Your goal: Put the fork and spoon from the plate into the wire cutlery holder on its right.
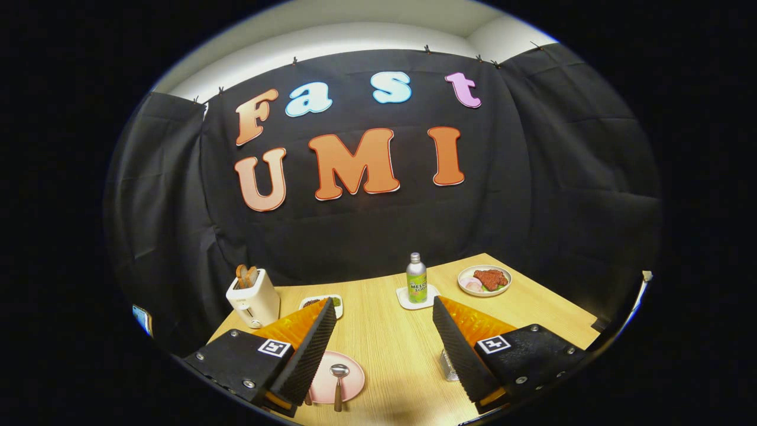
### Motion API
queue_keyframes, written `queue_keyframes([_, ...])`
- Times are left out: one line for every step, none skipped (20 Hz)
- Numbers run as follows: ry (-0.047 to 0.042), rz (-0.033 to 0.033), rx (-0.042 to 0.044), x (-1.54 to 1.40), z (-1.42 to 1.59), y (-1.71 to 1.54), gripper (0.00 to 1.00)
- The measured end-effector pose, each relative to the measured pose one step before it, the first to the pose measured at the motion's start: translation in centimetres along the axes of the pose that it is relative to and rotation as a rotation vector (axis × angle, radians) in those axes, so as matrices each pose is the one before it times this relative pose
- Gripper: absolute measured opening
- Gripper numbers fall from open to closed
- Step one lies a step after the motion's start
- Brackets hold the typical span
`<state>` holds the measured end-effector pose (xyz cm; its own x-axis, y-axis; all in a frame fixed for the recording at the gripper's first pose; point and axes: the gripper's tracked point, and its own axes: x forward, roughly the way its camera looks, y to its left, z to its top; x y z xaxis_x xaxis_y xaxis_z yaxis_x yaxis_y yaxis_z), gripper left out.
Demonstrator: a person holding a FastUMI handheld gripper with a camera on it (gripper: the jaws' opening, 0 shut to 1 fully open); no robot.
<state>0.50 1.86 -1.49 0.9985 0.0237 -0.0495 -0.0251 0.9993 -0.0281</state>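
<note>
A pink plate [352, 387] lies on the wooden table close below me, partly hidden by my left finger [307, 355]. A metal spoon [339, 377] rests on the plate with its bowl pointing away from me. A sliver of something at the left finger's inner edge may be the fork, mostly hidden. The wire cutlery holder [447, 367] shows as a small metal piece just inside my right finger [458, 349], mostly covered by it. My gripper [384, 309] hangs above the table, wide open with nothing between its fingers.
Beyond the fingers stand a green drink bottle [416, 278] on a white coaster [404, 299], a bowl of food [485, 280] at the far right, a white toaster [254, 297] with bread at the far left, and a small white dish [337, 303].
</note>
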Motion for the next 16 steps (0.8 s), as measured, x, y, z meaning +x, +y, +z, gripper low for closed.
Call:
queue_keyframes([0.01338, 0.00173, 0.00273, 0.165, -0.428, 0.123, 0.98])
queue_keyframes([0.01649, 0.00293, 0.00532, 0.137, -0.461, 0.170, 0.98])
queue_keyframes([0.01550, 0.00551, 0.00487, 0.089, -0.326, 0.152, 0.98])
queue_keyframes([0.00736, 0.00416, 0.00182, 0.089, -0.189, 0.174, 0.98])
queue_keyframes([-0.00074, -0.00011, -0.00198, 0.139, 0.015, 0.117, 0.99])
queue_keyframes([-0.00469, -0.00480, -0.00303, 0.024, 0.052, -0.016, 0.99])
queue_keyframes([-0.00620, -0.00993, -0.00323, -0.048, -0.046, -0.017, 0.99])
queue_keyframes([-0.00522, -0.00576, -0.00186, -0.082, 0.023, 0.114, 0.99])
queue_keyframes([0.00049, 0.00208, -0.00276, -0.123, -0.130, 0.364, 0.99])
queue_keyframes([0.00204, 0.00778, -0.00898, -0.102, -0.129, 0.357, 0.98])
queue_keyframes([0.00095, 0.00414, -0.01412, -0.135, 0.016, 0.130, 0.98])
queue_keyframes([-0.00176, -0.00094, -0.01318, -0.172, 0.064, -0.001, 0.98])
queue_keyframes([-0.00291, 0.00136, -0.00730, -0.126, 0.104, -0.024, 0.99])
queue_keyframes([-0.00192, 0.00609, -0.00083, -0.092, 0.094, 0.093, 0.99])
queue_keyframes([0.00040, 0.00683, 0.00207, -0.048, -0.026, 0.185, 0.99])
queue_keyframes([0.00113, 0.00683, 0.00312, -0.066, 0.039, 0.053, 0.99])
